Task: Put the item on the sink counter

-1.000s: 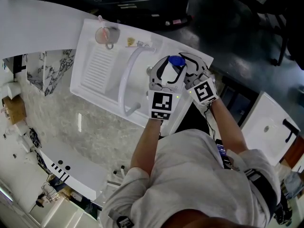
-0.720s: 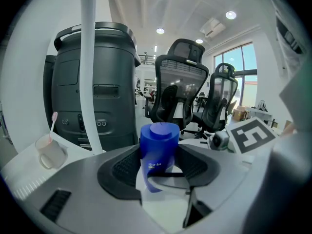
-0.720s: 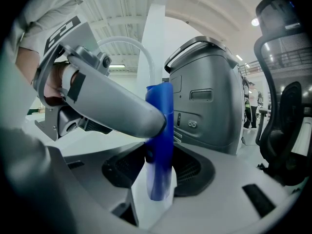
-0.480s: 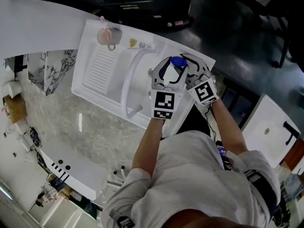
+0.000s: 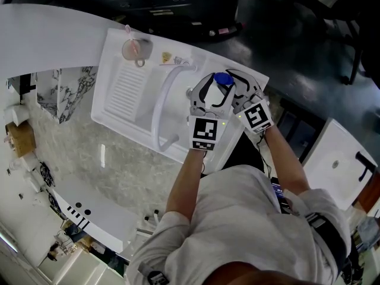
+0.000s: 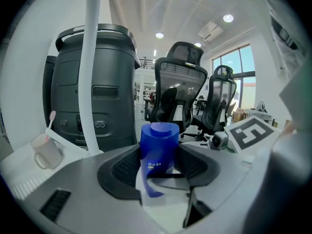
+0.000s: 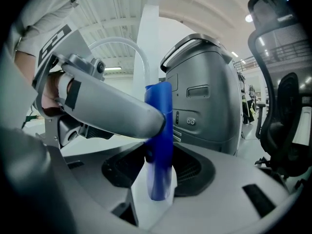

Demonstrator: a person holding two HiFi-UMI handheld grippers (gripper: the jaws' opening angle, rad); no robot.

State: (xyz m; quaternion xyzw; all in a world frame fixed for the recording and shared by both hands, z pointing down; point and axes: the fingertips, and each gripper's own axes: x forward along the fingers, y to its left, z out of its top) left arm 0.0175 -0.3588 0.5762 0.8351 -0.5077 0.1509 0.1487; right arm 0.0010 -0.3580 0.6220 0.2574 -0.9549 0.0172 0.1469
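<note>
A white tube with a blue cap (image 5: 222, 78) stands cap-up above the right end of the white sink counter (image 5: 117, 94). Both grippers are closed on it. My left gripper (image 5: 212, 88) grips it from the near left; in the left gripper view the tube (image 6: 158, 152) sits between both pads. My right gripper (image 5: 236, 88) grips from the right; in the right gripper view the tube (image 7: 160, 140) shows edge-on between the pads, with the left gripper's finger (image 7: 112, 112) crossing in front of it.
A curved white faucet (image 5: 161, 100) arches over the basin. A pink cup with a toothbrush (image 5: 132, 49) stands at the counter's far corner, beside the ribbed drainboard. A dark grey bin (image 6: 95, 87) and office chairs (image 6: 179, 89) stand behind the sink. Marble floor lies left.
Both grippers stay closed on the tube over the sink's right end. Only the head view has shifted a little.
</note>
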